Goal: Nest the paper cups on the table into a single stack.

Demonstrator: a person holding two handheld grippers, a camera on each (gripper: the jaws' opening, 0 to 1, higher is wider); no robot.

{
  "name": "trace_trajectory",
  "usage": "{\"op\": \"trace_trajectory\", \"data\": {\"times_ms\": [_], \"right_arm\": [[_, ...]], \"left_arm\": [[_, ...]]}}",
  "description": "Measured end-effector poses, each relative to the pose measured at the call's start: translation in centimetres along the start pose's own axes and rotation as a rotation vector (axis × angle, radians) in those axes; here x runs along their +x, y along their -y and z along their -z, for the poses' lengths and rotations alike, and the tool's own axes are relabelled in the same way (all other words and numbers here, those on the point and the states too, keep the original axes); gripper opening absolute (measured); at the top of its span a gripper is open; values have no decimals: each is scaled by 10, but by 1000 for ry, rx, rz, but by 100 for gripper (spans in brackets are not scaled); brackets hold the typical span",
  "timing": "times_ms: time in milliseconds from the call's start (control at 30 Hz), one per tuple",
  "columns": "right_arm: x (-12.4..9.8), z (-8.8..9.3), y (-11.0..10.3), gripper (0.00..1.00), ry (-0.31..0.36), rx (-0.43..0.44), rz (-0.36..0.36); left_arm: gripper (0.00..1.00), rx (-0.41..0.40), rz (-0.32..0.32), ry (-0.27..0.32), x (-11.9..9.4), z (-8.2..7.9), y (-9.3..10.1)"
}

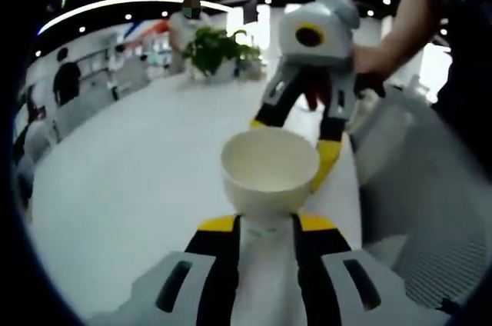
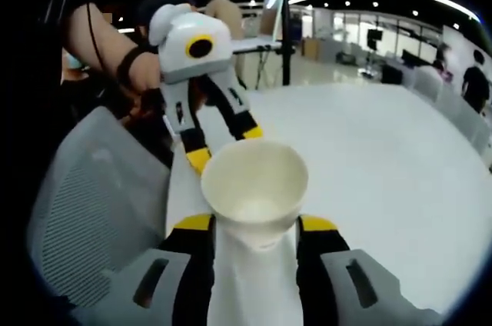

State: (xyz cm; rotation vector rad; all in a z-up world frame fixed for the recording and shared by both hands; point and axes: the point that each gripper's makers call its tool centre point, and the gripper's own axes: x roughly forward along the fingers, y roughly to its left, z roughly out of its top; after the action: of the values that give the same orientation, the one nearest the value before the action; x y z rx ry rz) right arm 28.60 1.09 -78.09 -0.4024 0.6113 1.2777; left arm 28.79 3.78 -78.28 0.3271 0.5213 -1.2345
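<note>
Both grippers clamped on one off-white paper cup each: left gripper held cup, right gripper held second cup. Cups raised above white round table, mouths facing each other, not yet nested. Risk: rims misaligned, thin wall crushed; squeeze could ovalise mouth. Person's hand gripped right tool, forearm angled down.

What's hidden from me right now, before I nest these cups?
- Left gripper view: the cup hides the right gripper fingertips and any cup they hold.
- Right gripper view: the cup covers the left gripper tips.
- Both views: cup bases sit between the jaws, unseen.
- Other cups on the table: none discernible.
</note>
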Motion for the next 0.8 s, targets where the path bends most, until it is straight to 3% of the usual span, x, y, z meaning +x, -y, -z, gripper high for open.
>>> {"op": "trace_trajectory", "data": {"times_ms": [367, 800], "right_arm": [[-2, -2, 6, 37, 14, 9, 8], [-13, -16, 29, 36, 59, 22, 53]], "left_arm": [[26, 20, 0, -22, 0, -5, -5], [25, 51, -13, -8, 0, -27, -26]]}}
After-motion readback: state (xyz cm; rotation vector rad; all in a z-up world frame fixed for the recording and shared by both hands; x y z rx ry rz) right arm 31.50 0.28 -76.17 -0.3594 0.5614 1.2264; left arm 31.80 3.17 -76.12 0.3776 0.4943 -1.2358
